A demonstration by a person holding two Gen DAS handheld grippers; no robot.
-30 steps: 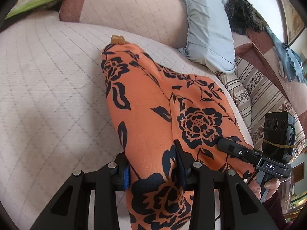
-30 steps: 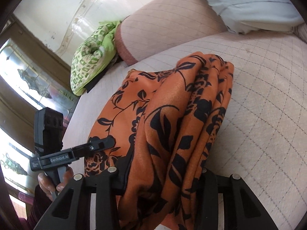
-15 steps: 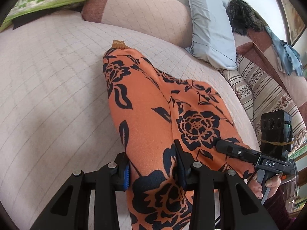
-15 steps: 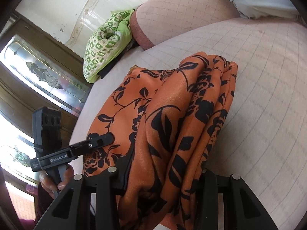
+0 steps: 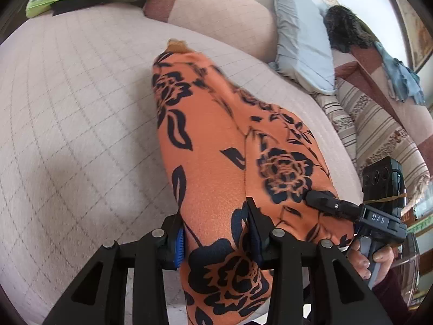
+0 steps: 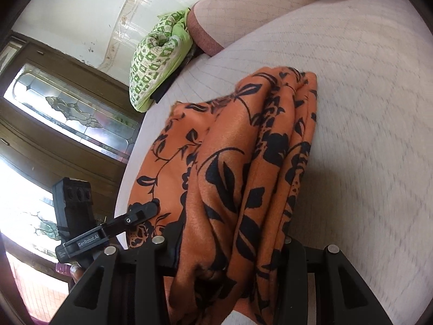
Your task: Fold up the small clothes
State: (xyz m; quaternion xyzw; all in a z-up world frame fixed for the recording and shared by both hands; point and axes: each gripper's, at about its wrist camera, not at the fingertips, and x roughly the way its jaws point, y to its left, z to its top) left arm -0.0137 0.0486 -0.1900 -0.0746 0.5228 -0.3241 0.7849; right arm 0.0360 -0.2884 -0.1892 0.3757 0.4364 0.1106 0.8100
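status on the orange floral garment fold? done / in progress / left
Done: the orange floral garment already lies doubled lengthwise, with stacked layers showing in the right wrist view. In hand: left gripper and right gripper each have jaws shut on its near end. Left: carrying that end over to the far end on the quilted cushion, then releasing.

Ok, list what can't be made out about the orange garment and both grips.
- Orange garment: near end cut off by the bottom edge, both views.
- Left gripper pads: buried in cloth.
- Right gripper fingertips: hidden by bunched folds.
- Garment's far hem: motion-blurred, right view.
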